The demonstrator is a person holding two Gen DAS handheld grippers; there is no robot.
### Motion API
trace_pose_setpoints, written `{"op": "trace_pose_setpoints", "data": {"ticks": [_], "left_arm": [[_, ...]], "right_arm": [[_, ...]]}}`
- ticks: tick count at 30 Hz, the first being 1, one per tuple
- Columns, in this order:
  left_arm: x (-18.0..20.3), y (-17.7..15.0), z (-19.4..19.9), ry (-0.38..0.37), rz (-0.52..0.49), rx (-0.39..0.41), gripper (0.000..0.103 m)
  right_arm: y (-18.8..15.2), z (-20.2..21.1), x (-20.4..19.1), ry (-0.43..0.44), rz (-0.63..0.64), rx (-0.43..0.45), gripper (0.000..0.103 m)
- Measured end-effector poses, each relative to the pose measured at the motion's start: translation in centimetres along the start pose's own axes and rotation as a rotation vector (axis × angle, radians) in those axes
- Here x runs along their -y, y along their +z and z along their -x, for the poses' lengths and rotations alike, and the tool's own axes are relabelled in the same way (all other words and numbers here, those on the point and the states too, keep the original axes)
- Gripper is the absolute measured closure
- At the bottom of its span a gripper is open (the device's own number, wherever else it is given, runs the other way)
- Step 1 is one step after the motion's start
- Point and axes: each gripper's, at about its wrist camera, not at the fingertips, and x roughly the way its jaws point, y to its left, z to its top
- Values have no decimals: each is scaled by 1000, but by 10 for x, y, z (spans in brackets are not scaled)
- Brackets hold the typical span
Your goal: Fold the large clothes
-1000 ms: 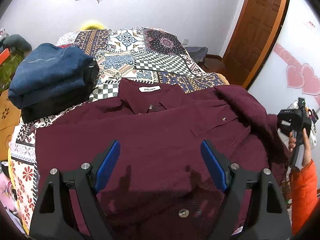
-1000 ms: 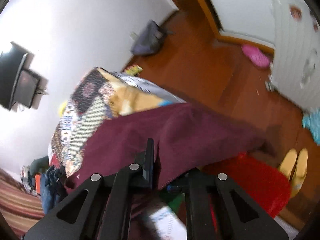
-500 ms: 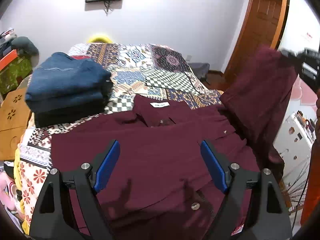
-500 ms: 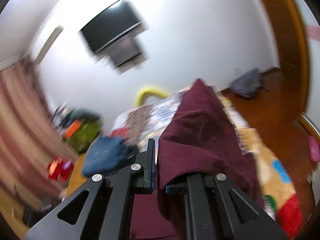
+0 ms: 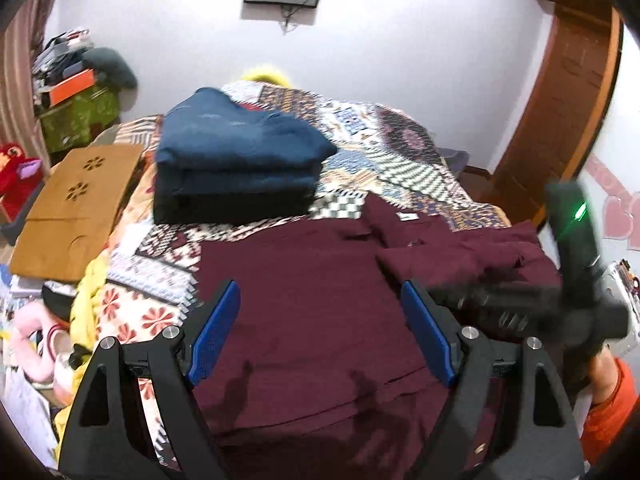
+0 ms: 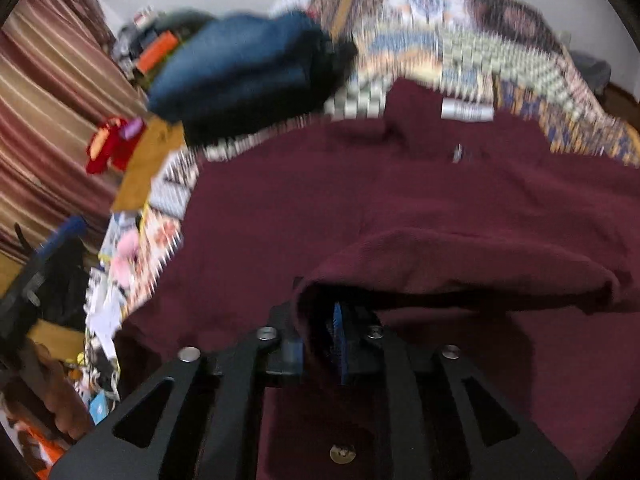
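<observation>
A maroon button shirt (image 5: pixel 304 288) lies face up on the patterned quilt (image 5: pixel 380 148), collar toward the wall. Its right sleeve (image 5: pixel 460 256) is laid across the chest. My left gripper (image 5: pixel 320 292) hovers open over the shirt's front, with nothing between its blue pads. My right gripper (image 5: pixel 448 296) is a blur at the shirt's right side. In the right wrist view my right gripper (image 6: pixel 318 320) has the sleeve (image 6: pixel 460 256) end between its jaws, which are opening, low over the shirt (image 6: pixel 320 200).
A stack of folded blue and dark clothes (image 5: pixel 236 160) sits on the quilt behind the shirt's left shoulder. A brown board (image 5: pixel 76 204) and toys lie off the bed's left side. A wooden door (image 5: pixel 560 100) stands at the right. An orange-sleeved arm (image 5: pixel 608 408) holds my right gripper.
My right gripper carried the sleeve from the bed's right side up and over onto the shirt's front. The left gripper drifted sideways, still open.
</observation>
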Motion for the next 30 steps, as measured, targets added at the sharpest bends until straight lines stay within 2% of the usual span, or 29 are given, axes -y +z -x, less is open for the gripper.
{"op": "trace_pose_setpoints", "data": {"ticks": [2,5,7,9,14,19,22,30], "left_arm": [[-3,-2,-1,11,7,-5,21],[2,1,-5,13,4,-10,21],[10,4,-9,6,-9,-12,21],[22,8,-12,-9,-28,-13,21],[62,16,-22,-42,-121,-23,21],[114,19,-42,-88,-242,-62,19],[145,17,-56,-97,-320,-86,15],[217,-12,-119,-117,-514,-231,15]], "right_arm": [[-6,2,3,39,-16,-41,80],[-9,24,7,65,-21,-16,73],[-9,48,12,52,-7,42,51],[-12,72,20,22,1,124,44],[-24,127,54,-84,-14,277,42],[-39,161,96,-262,-75,384,41],[-47,172,119,-316,-124,401,40],[-70,164,171,-328,-258,345,39]]}}
